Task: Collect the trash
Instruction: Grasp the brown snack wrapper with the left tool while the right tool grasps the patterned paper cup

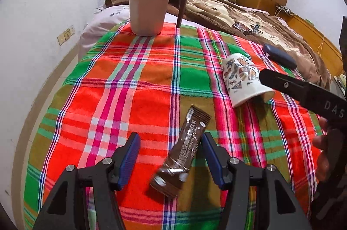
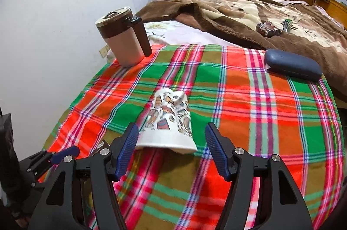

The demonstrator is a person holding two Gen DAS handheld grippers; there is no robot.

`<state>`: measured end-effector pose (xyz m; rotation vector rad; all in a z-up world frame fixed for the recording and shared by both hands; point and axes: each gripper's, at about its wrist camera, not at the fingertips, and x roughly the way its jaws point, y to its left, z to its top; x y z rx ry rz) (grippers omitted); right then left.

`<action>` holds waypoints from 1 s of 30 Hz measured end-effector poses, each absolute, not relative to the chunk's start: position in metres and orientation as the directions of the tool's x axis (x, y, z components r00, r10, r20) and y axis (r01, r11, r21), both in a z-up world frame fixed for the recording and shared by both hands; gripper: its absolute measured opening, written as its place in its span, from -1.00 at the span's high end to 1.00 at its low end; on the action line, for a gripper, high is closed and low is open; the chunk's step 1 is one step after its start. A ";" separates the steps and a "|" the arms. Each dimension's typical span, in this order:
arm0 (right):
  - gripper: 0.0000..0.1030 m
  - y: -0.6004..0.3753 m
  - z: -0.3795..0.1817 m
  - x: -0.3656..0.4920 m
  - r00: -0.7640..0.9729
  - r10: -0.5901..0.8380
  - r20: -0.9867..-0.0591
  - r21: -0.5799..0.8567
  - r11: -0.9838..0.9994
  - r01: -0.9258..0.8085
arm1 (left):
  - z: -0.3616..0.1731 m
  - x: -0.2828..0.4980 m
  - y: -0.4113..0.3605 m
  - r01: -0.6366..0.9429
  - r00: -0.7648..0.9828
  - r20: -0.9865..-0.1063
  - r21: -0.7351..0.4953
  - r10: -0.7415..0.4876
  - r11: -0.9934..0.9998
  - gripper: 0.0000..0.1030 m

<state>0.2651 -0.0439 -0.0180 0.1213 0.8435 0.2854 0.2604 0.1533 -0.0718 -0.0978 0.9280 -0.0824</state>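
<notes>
The paper cup (image 2: 167, 121) lies on its side between the wide-open jaws of the right gripper (image 2: 171, 143), untouched. The brown sachet (image 1: 182, 149) lies between the left gripper's (image 1: 171, 154) open jaws. Each should be centred, then pinched gently lest the cup be crushed.

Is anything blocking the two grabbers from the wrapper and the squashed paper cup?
Nothing visible. The brown wrapper lies on the plaid cloth between the open left gripper's fingers, and the crushed paper cup lies between the open right gripper's.
</notes>
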 end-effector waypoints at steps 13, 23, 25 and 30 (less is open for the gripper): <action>-0.27 -0.031 -0.030 0.276 0.604 0.222 -0.765 0.141 0.974 -0.180 | -0.074 0.269 0.157 0.006 0.609 -0.785 -0.134 -0.110 0.991 -0.12; -0.15 -0.028 -0.034 0.269 0.621 0.218 -0.753 0.126 0.974 -0.188 | -0.075 0.272 0.153 0.013 0.610 -0.787 -0.113 -0.098 0.993 -0.10; -0.10 -0.028 -0.035 0.269 0.619 0.233 -0.750 0.140 0.971 -0.195 | -0.075 0.273 0.152 0.011 0.611 -0.787 -0.103 -0.088 0.995 -0.04; 0.00 -0.030 -0.034 0.268 0.623 0.240 -0.744 0.151 0.970 -0.192 | -0.075 0.272 0.153 0.002 0.615 -0.784 -0.098 -0.079 0.995 0.16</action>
